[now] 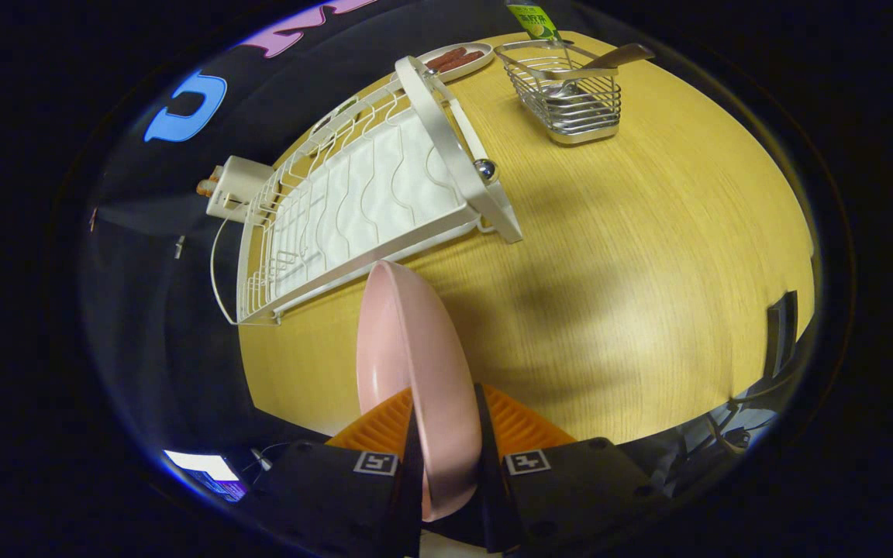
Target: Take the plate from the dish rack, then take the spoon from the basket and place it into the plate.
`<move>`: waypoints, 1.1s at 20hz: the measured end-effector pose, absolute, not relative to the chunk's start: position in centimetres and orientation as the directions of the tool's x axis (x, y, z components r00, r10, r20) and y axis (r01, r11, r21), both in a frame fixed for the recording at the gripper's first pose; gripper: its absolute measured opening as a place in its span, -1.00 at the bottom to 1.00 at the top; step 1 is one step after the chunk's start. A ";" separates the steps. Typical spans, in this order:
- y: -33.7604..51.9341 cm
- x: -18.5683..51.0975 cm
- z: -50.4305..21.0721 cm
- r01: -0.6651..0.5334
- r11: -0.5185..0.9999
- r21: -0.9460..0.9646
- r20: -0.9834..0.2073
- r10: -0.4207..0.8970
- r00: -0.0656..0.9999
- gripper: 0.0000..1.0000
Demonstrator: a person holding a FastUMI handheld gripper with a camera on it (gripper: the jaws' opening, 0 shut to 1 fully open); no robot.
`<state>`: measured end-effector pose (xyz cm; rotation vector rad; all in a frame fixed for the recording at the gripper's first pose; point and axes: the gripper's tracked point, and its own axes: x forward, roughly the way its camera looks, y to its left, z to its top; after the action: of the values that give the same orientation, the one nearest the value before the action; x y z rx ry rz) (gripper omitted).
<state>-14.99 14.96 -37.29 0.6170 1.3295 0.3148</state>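
Clamping the pink plate (415, 364) edge-on, the jaws of the gripper (446, 457) hold it above the table (648, 256), clear of the dish rack (353, 201). It likely goes flat before the spoon (609, 60) leaves the basket (570, 101).

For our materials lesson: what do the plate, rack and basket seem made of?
Plate, clamped in the claw: probably glazed ceramic or melamine, smooth pink sheen. Rack: white-coated metal wire. Basket: shiny steel wire, bright reflections.

Even overhead light brightens the round yellow wooden table (648, 232), casting a soft shadow ahead of the glossy pink plate (415, 372). Fisheye distortion bends the table's edges; the surroundings fall dark. Focus stays sharp.
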 end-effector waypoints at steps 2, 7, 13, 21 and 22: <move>14.7 -15.0 -37.5 0.106 0.817 0.567 -0.812 0.533 0.236 -0.14; 12.9 -14.4 -38.1 0.052 0.872 0.487 -0.847 0.458 0.270 -0.03; 9.3 -11.3 -35.5 0.050 0.882 0.468 -0.803 0.401 0.441 0.01; -0.9 -3.2 -28.9 0.010 0.962 0.274 -0.643 0.175 0.746 -0.13; -1.5 -2.0 -28.6 0.023 0.961 0.276 -0.628 0.162 0.761 -0.13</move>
<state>-1.98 -1.52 -28.64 0.2756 0.7038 0.0768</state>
